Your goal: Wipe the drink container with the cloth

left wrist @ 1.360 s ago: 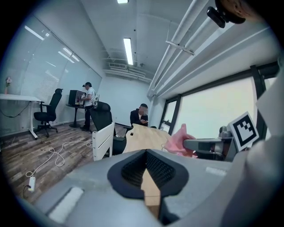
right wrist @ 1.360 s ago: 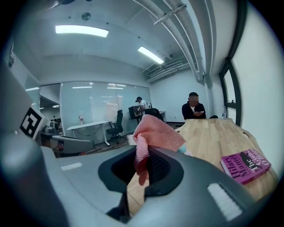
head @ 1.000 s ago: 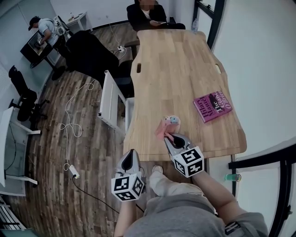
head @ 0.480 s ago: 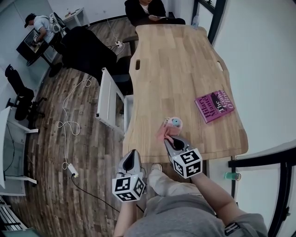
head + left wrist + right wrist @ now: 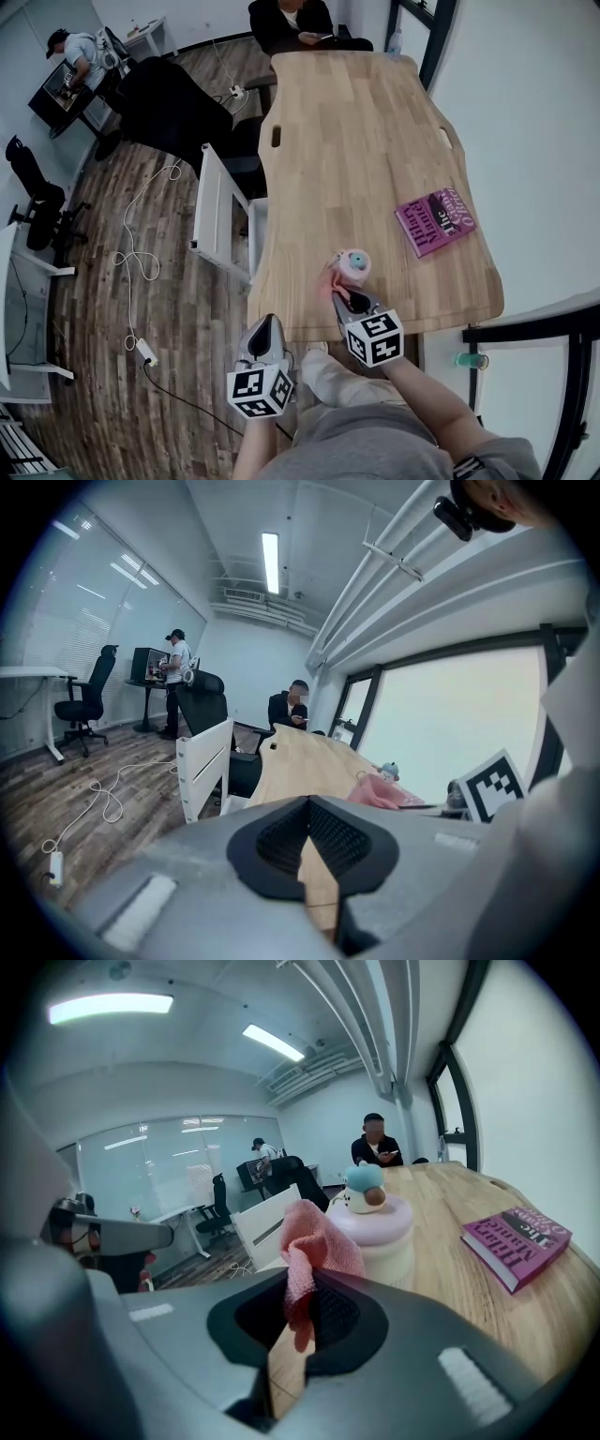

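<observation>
Standing upright near the front edge of the worktop (image 5: 356, 141), the drink container (image 5: 354, 265) has its long axis vertical, lid uppermost. The right gripper (image 5: 298, 1312) is clamped on the pink cloth (image 5: 314, 1251), bunched just beside the container. The left gripper (image 5: 307, 841), jaws together and empty, hangs off the worktop.

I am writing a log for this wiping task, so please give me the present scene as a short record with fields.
drink container: upright near front edge of the table, pinkish lid, small figure on top
cloth: pink, held by right gripper, beside the container; contact unclear
right gripper: fingers shut on cloth
left gripper: fingers shut, empty, apart from the container
book: pink, flat on table, right of container
</observation>
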Tool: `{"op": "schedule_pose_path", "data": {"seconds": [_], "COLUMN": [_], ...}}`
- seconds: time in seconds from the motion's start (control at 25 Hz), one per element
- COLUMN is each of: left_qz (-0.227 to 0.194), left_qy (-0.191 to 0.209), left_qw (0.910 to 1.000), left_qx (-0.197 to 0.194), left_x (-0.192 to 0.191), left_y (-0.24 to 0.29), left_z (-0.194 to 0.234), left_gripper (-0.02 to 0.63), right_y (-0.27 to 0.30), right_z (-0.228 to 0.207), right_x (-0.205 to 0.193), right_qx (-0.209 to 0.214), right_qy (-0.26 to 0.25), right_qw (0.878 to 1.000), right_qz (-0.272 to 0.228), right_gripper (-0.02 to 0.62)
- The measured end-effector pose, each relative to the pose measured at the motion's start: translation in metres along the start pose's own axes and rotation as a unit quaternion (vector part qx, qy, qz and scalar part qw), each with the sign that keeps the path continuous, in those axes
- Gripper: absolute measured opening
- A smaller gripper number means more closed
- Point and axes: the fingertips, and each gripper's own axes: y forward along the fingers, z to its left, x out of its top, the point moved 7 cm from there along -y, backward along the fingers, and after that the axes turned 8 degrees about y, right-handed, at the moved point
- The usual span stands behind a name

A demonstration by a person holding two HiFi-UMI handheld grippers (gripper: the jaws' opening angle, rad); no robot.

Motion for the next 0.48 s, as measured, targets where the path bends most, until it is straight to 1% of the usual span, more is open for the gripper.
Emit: {"op": "schedule_pose_path", "data": {"seconds": [0.48], "left_qz": [0.008], "left_qy": [-0.002], "left_qw": [1.0], "left_qx": [-0.005], "left_x": [0.0], "left_y": [0.012], "left_z": [0.006], "left_gripper": [0.002], "right_y": [0.024], "right_z": [-0.019], "right_x": [-0.031], "right_qx": [-0.024], "right_qy": [0.014], "right_qw": [0.998], "right_qz": [0.048], "right_gripper": [0.03]}}
